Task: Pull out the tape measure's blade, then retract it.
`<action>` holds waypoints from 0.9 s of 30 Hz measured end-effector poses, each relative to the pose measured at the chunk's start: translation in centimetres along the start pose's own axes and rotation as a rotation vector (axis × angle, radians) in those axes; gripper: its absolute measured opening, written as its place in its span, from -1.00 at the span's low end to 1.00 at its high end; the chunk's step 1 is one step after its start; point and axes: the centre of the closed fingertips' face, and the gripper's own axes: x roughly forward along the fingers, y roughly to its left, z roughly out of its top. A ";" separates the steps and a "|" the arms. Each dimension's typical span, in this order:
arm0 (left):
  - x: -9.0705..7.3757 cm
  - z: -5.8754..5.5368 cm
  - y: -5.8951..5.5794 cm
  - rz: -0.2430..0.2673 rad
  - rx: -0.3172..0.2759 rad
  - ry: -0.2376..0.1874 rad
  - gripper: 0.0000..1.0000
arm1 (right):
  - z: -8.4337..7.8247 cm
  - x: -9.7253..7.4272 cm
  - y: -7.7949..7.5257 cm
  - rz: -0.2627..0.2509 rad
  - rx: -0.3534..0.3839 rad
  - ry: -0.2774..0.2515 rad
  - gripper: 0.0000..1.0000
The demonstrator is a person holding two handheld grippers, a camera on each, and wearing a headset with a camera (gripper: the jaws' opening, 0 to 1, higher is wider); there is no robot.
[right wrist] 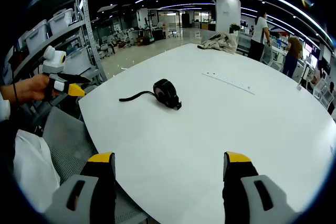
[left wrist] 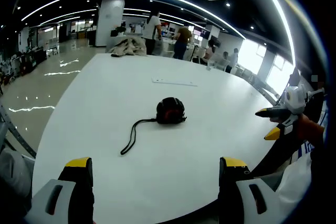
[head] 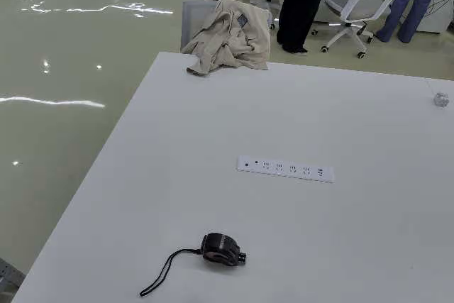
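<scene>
A black tape measure [head: 223, 250] lies on the white table [head: 213, 118] near its front edge, blade in, with a black wrist strap [head: 164, 272] trailing to its left. In the left gripper view the tape measure [left wrist: 170, 111] sits ahead of my left gripper [left wrist: 155, 171], which is open and well short of it. My right gripper [right wrist: 170, 169] is open too, with the tape measure [right wrist: 167, 93] far beyond its yellow-tipped fingers. The other gripper [left wrist: 281, 121] shows at the right edge of the left gripper view, and at the left edge of the right gripper view [right wrist: 63, 85].
A white power strip [head: 285, 169] is set into the table's middle. A beige jacket [head: 228, 35] hangs over a chair at the far edge. A small crumpled object [head: 441, 99] lies far right. People and office chairs [head: 351, 5] stand beyond the table.
</scene>
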 end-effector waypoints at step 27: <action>0.7 0.8 -1.0 -0.017 0.025 0.007 0.95 | -0.5 -0.2 -0.5 -0.009 0.026 -0.007 0.73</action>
